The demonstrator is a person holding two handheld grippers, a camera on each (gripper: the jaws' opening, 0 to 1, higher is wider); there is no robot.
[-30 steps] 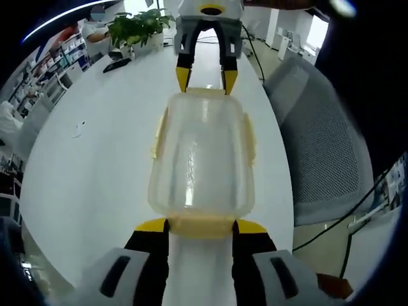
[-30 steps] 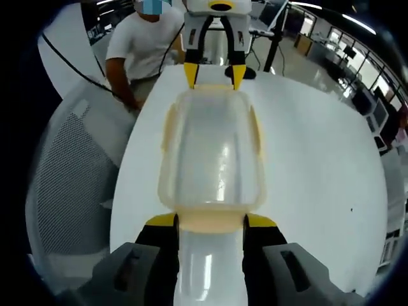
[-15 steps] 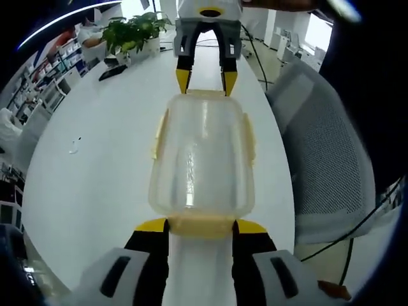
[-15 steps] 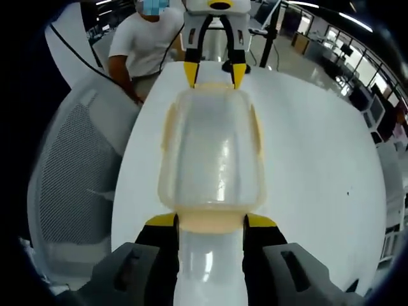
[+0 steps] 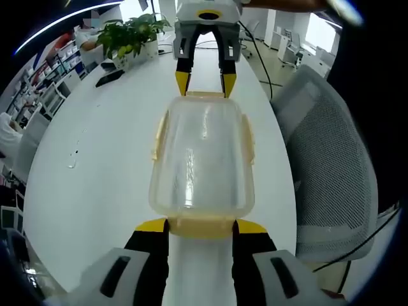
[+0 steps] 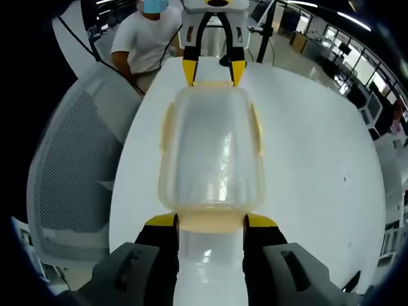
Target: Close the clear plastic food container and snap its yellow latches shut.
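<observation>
In the left gripper view, the clear food container (image 5: 203,159) lies lengthwise on the white worktop (image 5: 95,166), close to the edge where a grey mesh chair (image 5: 331,159) stands. The left gripper (image 5: 200,227) has its yellow-tipped jaws spread either side of the near yellow end latch (image 5: 201,225). The right gripper (image 5: 205,81) meets the far end, and a potted plant (image 5: 131,35) sits near the far corner.

desk items (image 5: 118,64) blurred, chair (image 6: 70,172) cut off
</observation>
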